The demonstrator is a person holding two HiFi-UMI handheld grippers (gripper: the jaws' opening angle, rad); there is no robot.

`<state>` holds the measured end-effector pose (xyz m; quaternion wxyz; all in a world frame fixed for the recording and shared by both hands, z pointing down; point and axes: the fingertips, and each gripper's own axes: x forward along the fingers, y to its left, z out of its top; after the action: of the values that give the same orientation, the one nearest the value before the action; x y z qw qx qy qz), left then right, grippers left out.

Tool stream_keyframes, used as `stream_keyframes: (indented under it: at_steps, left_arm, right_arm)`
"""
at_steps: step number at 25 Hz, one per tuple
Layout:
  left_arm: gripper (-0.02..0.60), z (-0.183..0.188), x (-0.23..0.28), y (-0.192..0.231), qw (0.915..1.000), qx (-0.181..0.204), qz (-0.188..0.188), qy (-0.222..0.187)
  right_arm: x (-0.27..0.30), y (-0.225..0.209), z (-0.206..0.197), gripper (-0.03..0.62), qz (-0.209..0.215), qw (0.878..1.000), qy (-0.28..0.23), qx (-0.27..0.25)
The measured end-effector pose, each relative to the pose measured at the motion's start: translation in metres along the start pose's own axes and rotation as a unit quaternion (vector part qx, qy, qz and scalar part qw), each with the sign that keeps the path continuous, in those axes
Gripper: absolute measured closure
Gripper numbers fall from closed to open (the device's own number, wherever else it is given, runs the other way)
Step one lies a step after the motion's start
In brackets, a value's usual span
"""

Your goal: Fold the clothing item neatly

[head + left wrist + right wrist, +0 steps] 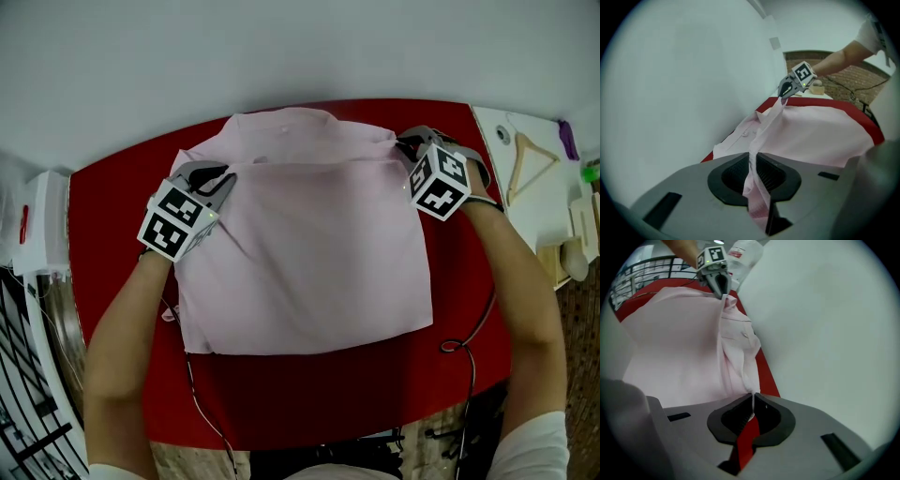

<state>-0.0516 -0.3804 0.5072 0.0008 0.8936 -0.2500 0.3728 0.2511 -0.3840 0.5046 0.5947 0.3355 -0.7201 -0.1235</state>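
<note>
Head view: steeply down from above the shirt (309, 253). Left and right gripper views: close at its far corners, facing each other.

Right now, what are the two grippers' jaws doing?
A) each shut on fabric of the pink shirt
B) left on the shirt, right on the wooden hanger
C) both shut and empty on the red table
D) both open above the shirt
A: the left gripper has a fold of the pink shirt pinched between its jaws, and the right gripper has its jaws closed on a thin edge of the same shirt.
</note>
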Motion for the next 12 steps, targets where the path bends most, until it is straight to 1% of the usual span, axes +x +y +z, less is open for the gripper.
stream_keyframes:
  at_steps: [2, 5, 7, 8, 9, 10, 11, 12]
  left_arm:
    - [0.532, -0.008, 0.008, 0.003, 0.9995, -0.029, 0.008, 0.008]
    - [0.505, -0.018, 0.017, 0.011, 0.9972, -0.07, 0.023, 0.016]
    - [0.415, -0.021, 0.017, 0.019, 0.9947, -0.096, 0.035, 0.017]
    - [0.393, -0.02, 0.016, 0.023, 0.9937, -0.103, 0.04, 0.016]
    - [0.388, -0.02, 0.015, 0.026, 0.9931, -0.107, 0.045, 0.015]
    - [0.387, -0.02, 0.014, 0.029, 0.9928, -0.107, 0.051, 0.015]
    - [0.385, -0.021, 0.014, 0.031, 0.9926, -0.106, 0.058, 0.017]
    - [0.385, -0.023, 0.013, 0.034, 0.9922, -0.106, 0.064, 0.018]
  right_arm:
    - [0.015, -0.005, -0.004, 0.571, -0.009, 0.999, 0.011, 0.048]
    - [0.039, 0.0, -0.012, 0.569, -0.009, 0.993, 0.034, 0.111]
    - [0.05, 0.002, -0.015, 0.568, -0.009, 0.987, 0.04, 0.157]
    - [0.053, -0.001, -0.015, 0.561, -0.016, 0.983, 0.037, 0.181]
    - [0.053, -0.006, -0.014, 0.511, -0.025, 0.978, 0.029, 0.203]
    - [0.052, -0.012, -0.014, 0.432, -0.036, 0.974, 0.021, 0.221]
    - [0.05, -0.02, -0.014, 0.398, -0.047, 0.971, 0.014, 0.236]
    - [0.046, -0.027, -0.014, 0.383, -0.058, 0.967, 0.008, 0.247]
